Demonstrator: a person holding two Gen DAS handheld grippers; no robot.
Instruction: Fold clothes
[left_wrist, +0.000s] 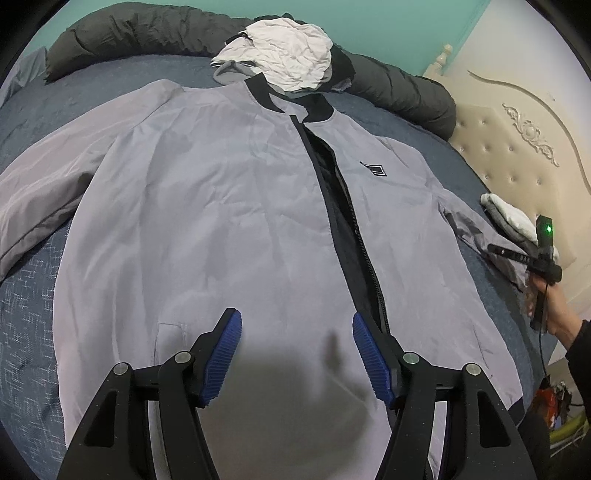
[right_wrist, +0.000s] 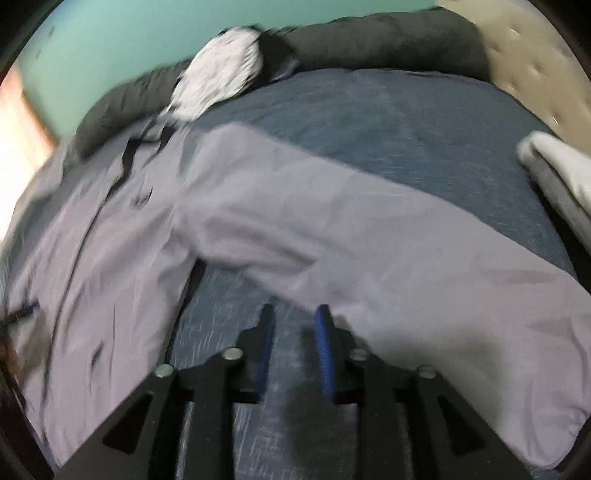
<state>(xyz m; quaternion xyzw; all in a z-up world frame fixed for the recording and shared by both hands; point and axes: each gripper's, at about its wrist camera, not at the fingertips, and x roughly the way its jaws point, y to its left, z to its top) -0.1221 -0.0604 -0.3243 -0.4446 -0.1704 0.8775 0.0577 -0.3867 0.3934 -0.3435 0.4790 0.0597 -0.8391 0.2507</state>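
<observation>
A light grey jacket (left_wrist: 221, 203) with a black collar and an open black zipper lies front up, spread on the blue bed cover (left_wrist: 29, 295). My left gripper (left_wrist: 295, 317) hovers over the jacket's lower front, just left of the zipper; its blue pads stand wide apart and hold nothing. In the right wrist view the jacket's sleeve (right_wrist: 369, 240) stretches out across the bed. My right gripper (right_wrist: 295, 312) is at the sleeve's lower edge, open with a narrow gap and only bed cover between the fingers. A hand holds the right gripper (left_wrist: 543, 258) at the jacket's right side.
A pile of white and grey clothes (left_wrist: 291, 51) lies at the jacket's collar. A dark rolled duvet (left_wrist: 147, 33) runs along the far side of the bed. A folded grey and white garment (left_wrist: 513, 218) sits near the cream tufted headboard (left_wrist: 517, 147).
</observation>
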